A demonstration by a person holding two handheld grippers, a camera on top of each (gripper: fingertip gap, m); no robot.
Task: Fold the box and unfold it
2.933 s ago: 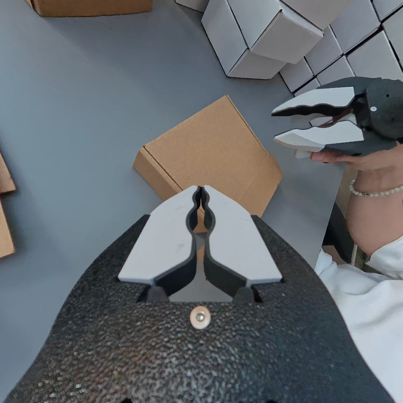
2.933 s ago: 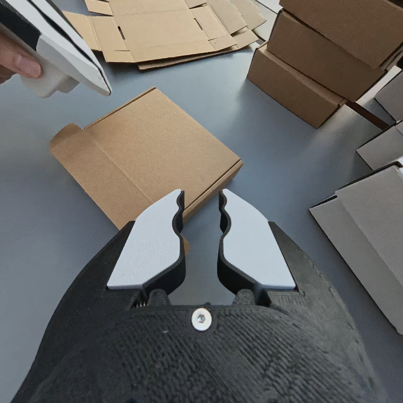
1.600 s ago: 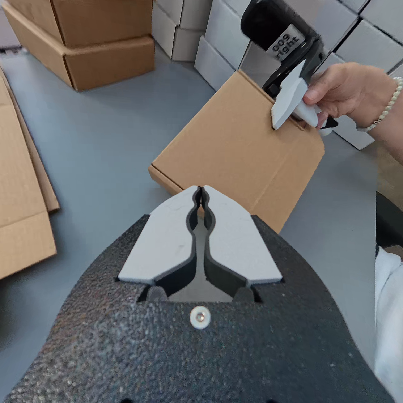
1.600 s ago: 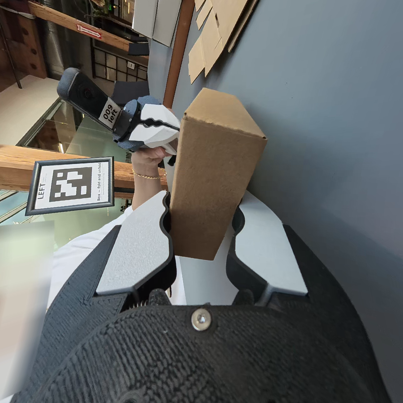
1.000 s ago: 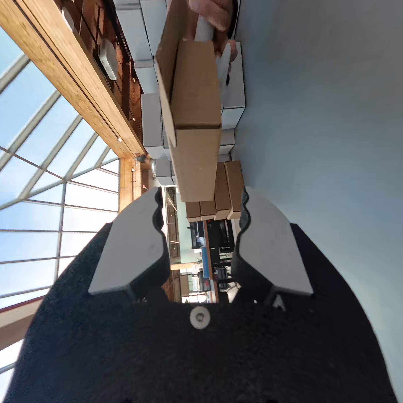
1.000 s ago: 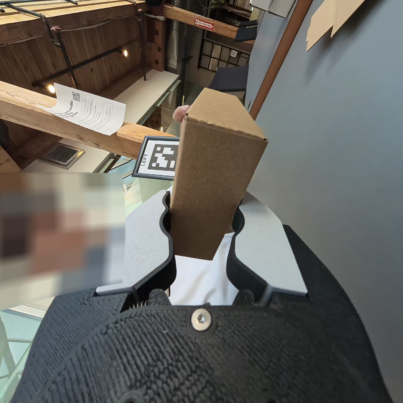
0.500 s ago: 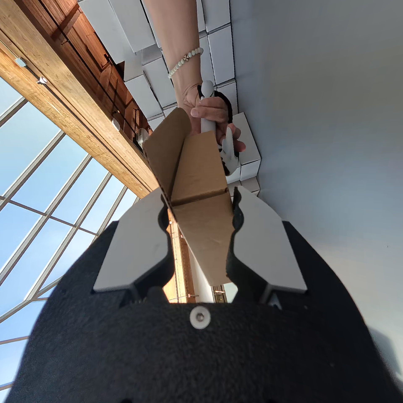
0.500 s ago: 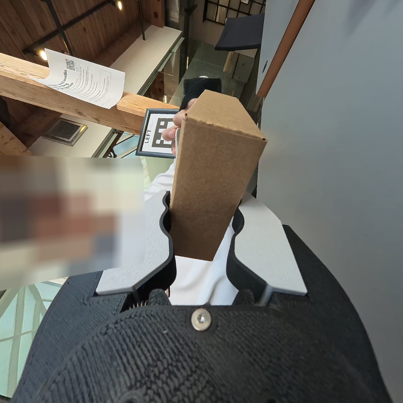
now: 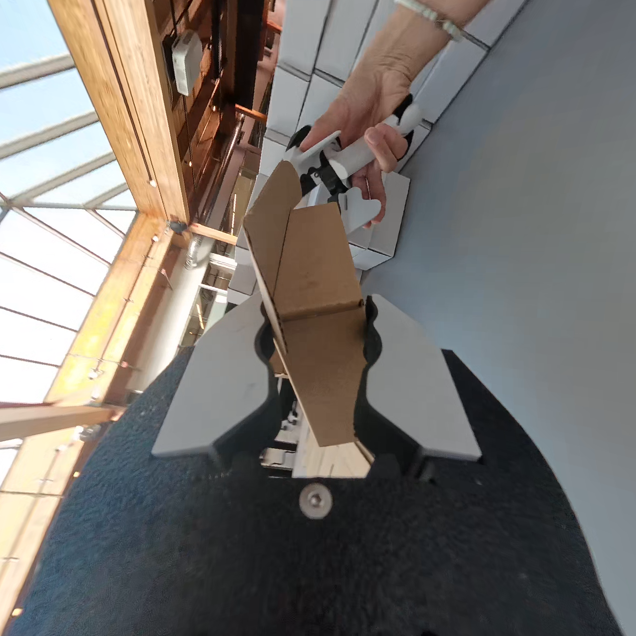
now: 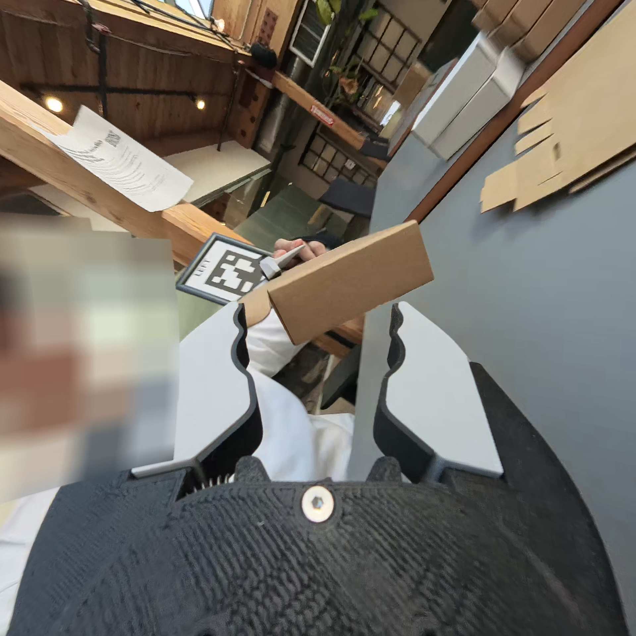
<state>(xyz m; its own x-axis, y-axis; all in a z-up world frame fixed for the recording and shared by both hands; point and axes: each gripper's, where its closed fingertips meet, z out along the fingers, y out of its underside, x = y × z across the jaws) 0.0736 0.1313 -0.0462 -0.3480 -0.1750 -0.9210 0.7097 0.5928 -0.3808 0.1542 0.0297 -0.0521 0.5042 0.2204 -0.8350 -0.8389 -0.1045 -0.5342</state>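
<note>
The brown cardboard box (image 9: 316, 275) is lifted off the grey table (image 9: 516, 241), with one flap swung open on its left side. My left gripper (image 9: 316, 306) is shut on the box's near end, and both fingers press its sides. In the left wrist view my right gripper (image 9: 330, 179) is beyond the box's far end, held by a hand. In the right wrist view the box (image 10: 351, 275) lies tilted just past my right gripper (image 10: 317, 309), which is open and empty. The left gripper's tag plate (image 10: 227, 272) shows behind the box.
White boxes (image 9: 344, 51) are stacked along the table's far side. Flat cardboard blanks (image 10: 568, 137) and white boxes (image 10: 464, 113) lie at the table's other end. A person's white sleeve (image 10: 309, 430) is close behind my right gripper.
The box was picked up off the table. My right gripper has let go of it, opened and drawn back. My left gripper has closed on its other end, and the box has tilted.
</note>
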